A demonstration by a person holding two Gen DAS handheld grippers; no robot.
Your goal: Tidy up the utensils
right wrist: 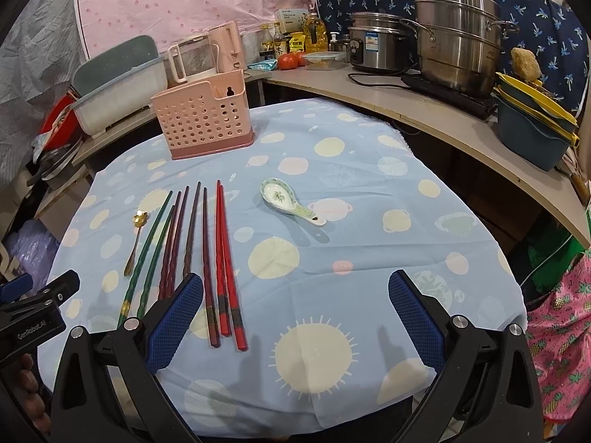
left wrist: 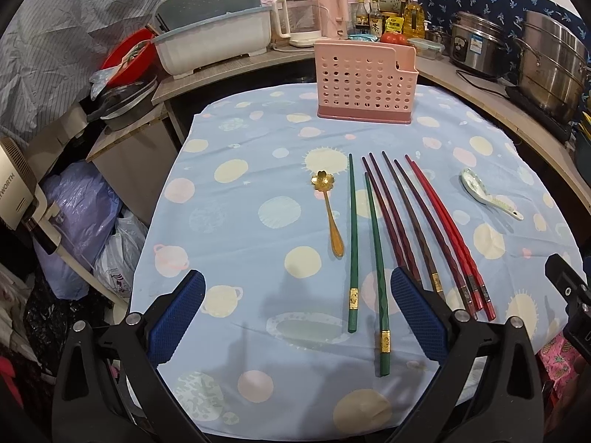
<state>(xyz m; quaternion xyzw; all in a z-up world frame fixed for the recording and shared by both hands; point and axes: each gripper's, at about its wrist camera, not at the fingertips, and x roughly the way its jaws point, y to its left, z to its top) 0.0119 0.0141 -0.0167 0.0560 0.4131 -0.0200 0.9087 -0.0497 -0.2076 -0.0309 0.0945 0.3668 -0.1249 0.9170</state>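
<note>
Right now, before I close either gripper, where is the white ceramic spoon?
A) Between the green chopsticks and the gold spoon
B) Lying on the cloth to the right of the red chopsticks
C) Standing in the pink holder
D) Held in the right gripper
B: the white ceramic spoon lies flat on the cloth, apart from and right of the red chopsticks; the right gripper is open and holds nothing.
</note>
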